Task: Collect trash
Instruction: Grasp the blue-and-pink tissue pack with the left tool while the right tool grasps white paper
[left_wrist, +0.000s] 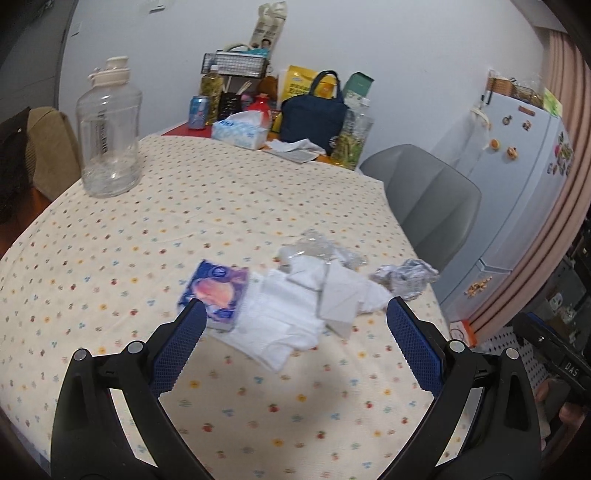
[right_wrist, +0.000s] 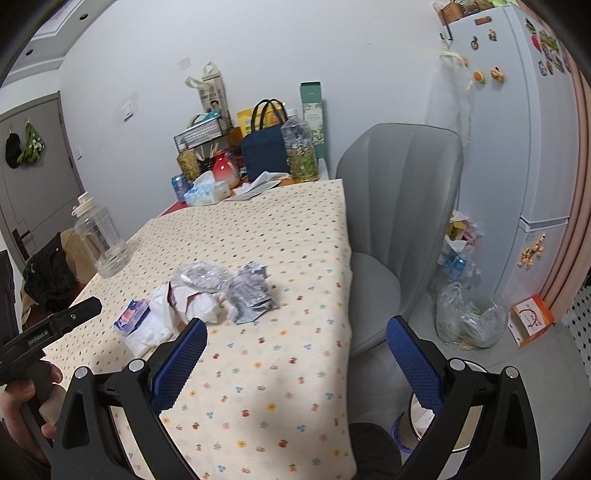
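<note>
A heap of trash lies on the flower-print tablecloth (left_wrist: 147, 229): a blue tissue packet (left_wrist: 218, 288), white tissues (left_wrist: 280, 317), clear crinkled plastic (left_wrist: 317, 247) and a crumpled printed paper (left_wrist: 402, 277). My left gripper (left_wrist: 295, 306) is open, hovering just in front of the heap with the tissues between its blue pads. In the right wrist view the same packet (right_wrist: 131, 317), tissues (right_wrist: 199, 299), plastic (right_wrist: 199, 275) and paper (right_wrist: 251, 295) lie ahead and to the left. My right gripper (right_wrist: 297, 325) is open and holds nothing, above the table's right edge.
A large clear bottle (left_wrist: 109, 129) stands far left. A tissue box (left_wrist: 240, 131), a navy bag (left_wrist: 314, 114) and jars crowd the far end. A grey chair (right_wrist: 399, 206) stands beside the table. A filled plastic bag (right_wrist: 469, 321) and a round bin (right_wrist: 424, 417) are on the floor by the fridge (right_wrist: 524, 147).
</note>
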